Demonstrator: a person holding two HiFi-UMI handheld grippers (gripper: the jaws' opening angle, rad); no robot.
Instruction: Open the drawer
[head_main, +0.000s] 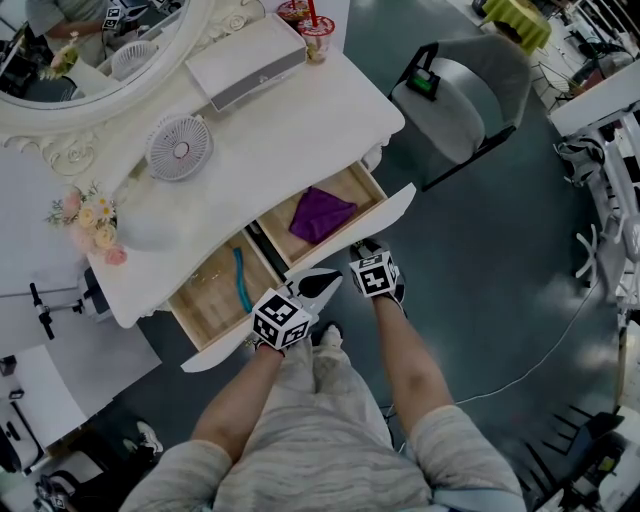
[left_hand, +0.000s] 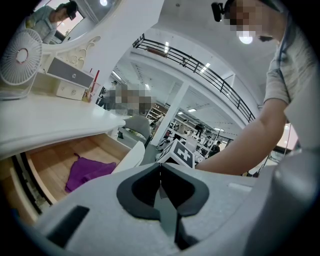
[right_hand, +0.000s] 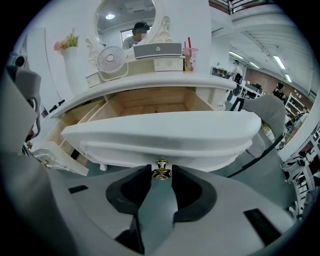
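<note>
The white dressing table (head_main: 300, 130) has two drawers, and both stand pulled out. The right drawer (head_main: 385, 215) holds a purple cloth (head_main: 320, 213); the left drawer (head_main: 205, 300) holds a teal stick (head_main: 241, 280). My right gripper (right_hand: 161, 171) is shut on the gold knob (right_hand: 161, 168) of the right drawer's white front (right_hand: 165, 135); in the head view it (head_main: 363, 250) sits at that front's lower edge. My left gripper (left_hand: 160, 169) is shut with nothing visible between its jaws. It (head_main: 322, 282) hovers between the two drawer fronts and points toward the purple cloth (left_hand: 87, 171).
On the tabletop stand a small white fan (head_main: 179, 149), a flat white box (head_main: 245, 62), a drink cup (head_main: 315, 38), flowers (head_main: 90, 222) and an oval mirror (head_main: 90, 50). A grey chair (head_main: 465, 95) stands to the right. A white cable (head_main: 560, 345) runs across the floor.
</note>
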